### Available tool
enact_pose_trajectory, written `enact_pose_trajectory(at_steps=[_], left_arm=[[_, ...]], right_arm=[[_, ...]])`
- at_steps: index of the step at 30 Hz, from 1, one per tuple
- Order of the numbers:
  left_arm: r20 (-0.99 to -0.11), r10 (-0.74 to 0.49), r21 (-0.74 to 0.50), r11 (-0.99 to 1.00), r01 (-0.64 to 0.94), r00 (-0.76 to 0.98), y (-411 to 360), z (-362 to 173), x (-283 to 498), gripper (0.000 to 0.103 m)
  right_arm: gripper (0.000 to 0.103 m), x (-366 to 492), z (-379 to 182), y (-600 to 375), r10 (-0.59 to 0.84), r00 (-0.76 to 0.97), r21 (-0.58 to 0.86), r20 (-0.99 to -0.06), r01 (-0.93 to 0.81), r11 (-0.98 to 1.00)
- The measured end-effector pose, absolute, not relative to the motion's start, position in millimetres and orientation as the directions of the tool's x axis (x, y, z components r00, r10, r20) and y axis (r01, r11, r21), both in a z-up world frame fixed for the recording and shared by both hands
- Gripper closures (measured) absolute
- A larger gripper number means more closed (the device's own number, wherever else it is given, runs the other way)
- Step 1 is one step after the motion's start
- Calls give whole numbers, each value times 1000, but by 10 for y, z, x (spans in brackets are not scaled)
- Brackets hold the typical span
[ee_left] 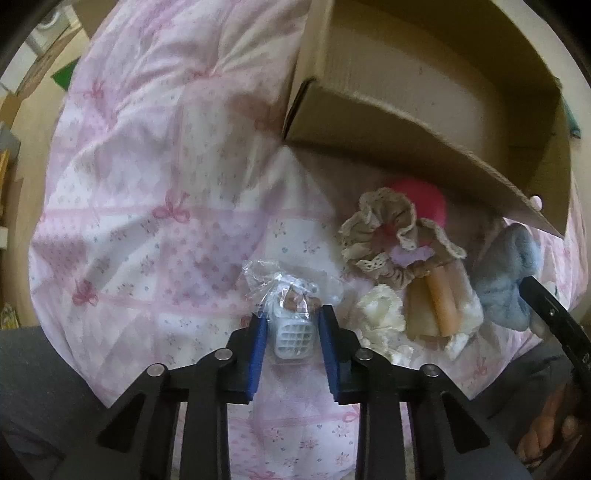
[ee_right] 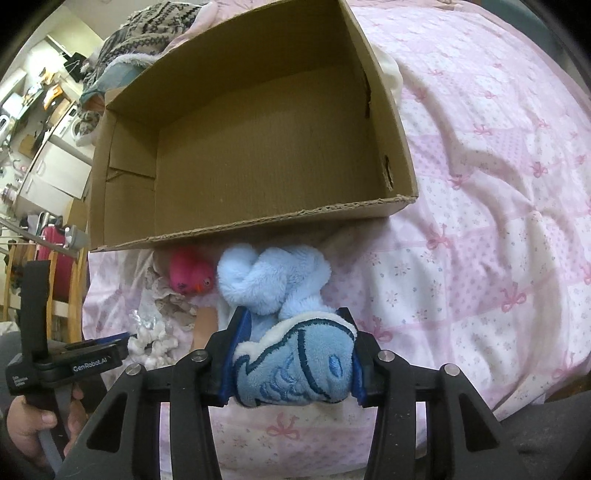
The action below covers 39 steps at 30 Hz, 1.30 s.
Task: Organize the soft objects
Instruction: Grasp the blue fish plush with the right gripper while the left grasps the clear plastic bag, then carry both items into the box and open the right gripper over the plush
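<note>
My right gripper [ee_right: 291, 350] is shut on a light blue plush fish [ee_right: 295, 369] with a fluffy twisted body [ee_right: 269, 277], just in front of the empty cardboard box [ee_right: 258, 147]. The plush also shows in the left wrist view [ee_left: 506, 280]. My left gripper [ee_left: 291, 325] stands around a white grid item in a clear plastic bag [ee_left: 291, 317], its blue pads close on either side; the grip is unclear. A pink plush [ee_right: 192, 275], a beige lace scrunchie [ee_left: 384, 236] and a cream scrunchie [ee_left: 380, 317] lie on the pink quilt [ee_left: 147, 184].
The box's near wall [ee_left: 406, 147] overhangs the pile of soft items. An orange and tan item [ee_left: 439, 306] lies by the scrunchies. Folded knitwear [ee_right: 147, 29] lies behind the box. Furniture and a red bag [ee_right: 55, 251] stand at the left.
</note>
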<state>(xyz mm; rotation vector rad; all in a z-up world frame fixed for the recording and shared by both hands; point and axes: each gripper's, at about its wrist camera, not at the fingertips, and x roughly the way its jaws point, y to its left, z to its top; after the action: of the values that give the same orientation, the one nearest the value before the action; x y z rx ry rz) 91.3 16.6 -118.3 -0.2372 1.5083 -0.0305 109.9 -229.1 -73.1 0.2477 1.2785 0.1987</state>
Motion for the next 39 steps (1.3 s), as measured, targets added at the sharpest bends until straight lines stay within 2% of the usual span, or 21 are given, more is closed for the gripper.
enact_pose_trajectory(at_steps=[9, 21, 30, 39], left_arm=[[-976, -132, -166, 967, -193, 175, 409, -694, 691, 80], [-953, -90, -136, 980, -144, 288, 294, -527, 552, 80], [-904, -74, -126, 987, -97, 421, 184, -22, 539, 80], [-853, -78, -103, 994, -21, 517, -40, 388, 870, 80]], right_arm=[[54, 939, -560, -2443, 320, 321, 331, -891, -22, 943], [54, 827, -424, -2407, 336, 351, 340, -874, -50, 939], [54, 729, -55, -2452, 379, 434, 380, -817, -88, 921], [54, 958, 404, -2527, 405, 538, 413, -739, -113, 904]])
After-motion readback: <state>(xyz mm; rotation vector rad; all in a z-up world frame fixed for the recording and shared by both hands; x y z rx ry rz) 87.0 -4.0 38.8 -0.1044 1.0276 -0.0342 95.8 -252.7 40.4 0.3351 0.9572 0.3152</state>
